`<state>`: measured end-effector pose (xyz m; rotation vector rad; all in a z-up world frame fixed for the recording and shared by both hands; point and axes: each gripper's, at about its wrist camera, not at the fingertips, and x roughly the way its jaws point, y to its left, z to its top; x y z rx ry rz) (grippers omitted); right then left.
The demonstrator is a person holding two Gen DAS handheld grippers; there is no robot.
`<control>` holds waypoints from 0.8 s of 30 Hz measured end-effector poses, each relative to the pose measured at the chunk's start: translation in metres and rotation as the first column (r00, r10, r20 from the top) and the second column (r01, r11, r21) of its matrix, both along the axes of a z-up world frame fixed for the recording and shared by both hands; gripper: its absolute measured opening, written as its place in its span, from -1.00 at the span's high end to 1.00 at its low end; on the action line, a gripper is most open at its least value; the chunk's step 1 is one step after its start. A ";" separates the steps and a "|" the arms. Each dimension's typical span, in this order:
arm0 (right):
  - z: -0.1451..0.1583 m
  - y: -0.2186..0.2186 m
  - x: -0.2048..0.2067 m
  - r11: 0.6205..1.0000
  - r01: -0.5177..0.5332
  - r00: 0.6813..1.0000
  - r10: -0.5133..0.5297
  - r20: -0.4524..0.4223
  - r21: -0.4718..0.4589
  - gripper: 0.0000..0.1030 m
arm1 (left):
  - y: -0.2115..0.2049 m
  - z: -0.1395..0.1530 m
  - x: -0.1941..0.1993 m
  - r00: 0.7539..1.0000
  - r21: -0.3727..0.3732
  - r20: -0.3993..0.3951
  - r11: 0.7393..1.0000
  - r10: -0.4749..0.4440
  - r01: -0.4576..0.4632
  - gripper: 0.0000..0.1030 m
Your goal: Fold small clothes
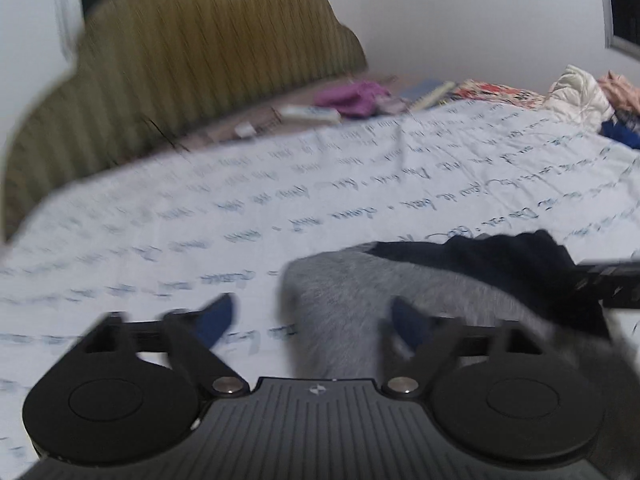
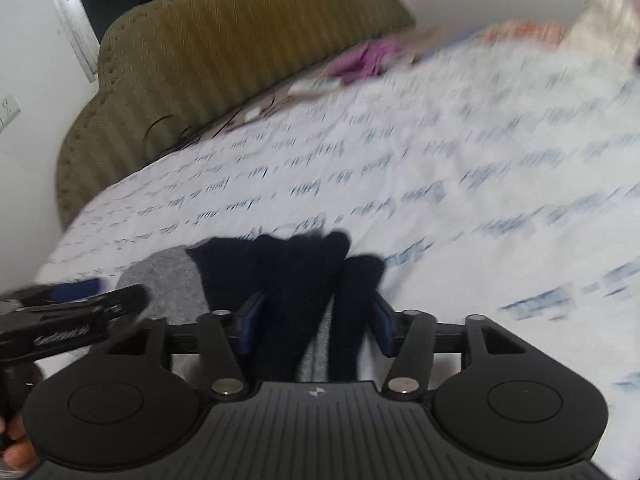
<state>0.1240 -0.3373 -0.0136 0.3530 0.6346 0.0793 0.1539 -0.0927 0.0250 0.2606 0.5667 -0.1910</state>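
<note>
Left tongs gape over the grey-and-navy garment, low and right of centre on the bed; right tongs straddle its dark folds, pads seemingly not pressing through blur. Best: pinch one edge squarely, then fold.

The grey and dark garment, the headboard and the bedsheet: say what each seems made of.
Grey and dark garment: looks like soft knit, wool or fleece, matte; its surface is fuzzy. Blur leaves the weave open.
Headboard: olive upholstery, apparently ribbed fabric such as corduroy, with a row of studs along its scalloped edge.
Bedsheet: thin woven cloth, likely cotton, matte white with printed blue script and fine creases.
</note>
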 end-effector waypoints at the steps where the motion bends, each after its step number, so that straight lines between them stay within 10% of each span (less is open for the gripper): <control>1: 0.006 0.003 -0.011 0.999 0.018 1.000 -0.017 0.010 -0.040 -0.16 | 0.002 0.001 -0.011 1.000 0.012 0.011 1.000 0.017 -0.017 -0.90; 11: -0.017 0.042 -0.082 0.971 -0.004 0.996 -0.018 -0.090 -0.239 -0.65 | 0.024 -0.017 -0.080 0.985 -0.008 -0.099 0.989 0.144 -0.145 -0.90; 24: 0.006 0.065 -0.131 0.989 0.003 0.996 -0.016 -0.085 -0.151 -0.81 | 0.037 -0.022 -0.116 0.974 -0.046 -0.161 0.984 0.162 -0.171 -0.90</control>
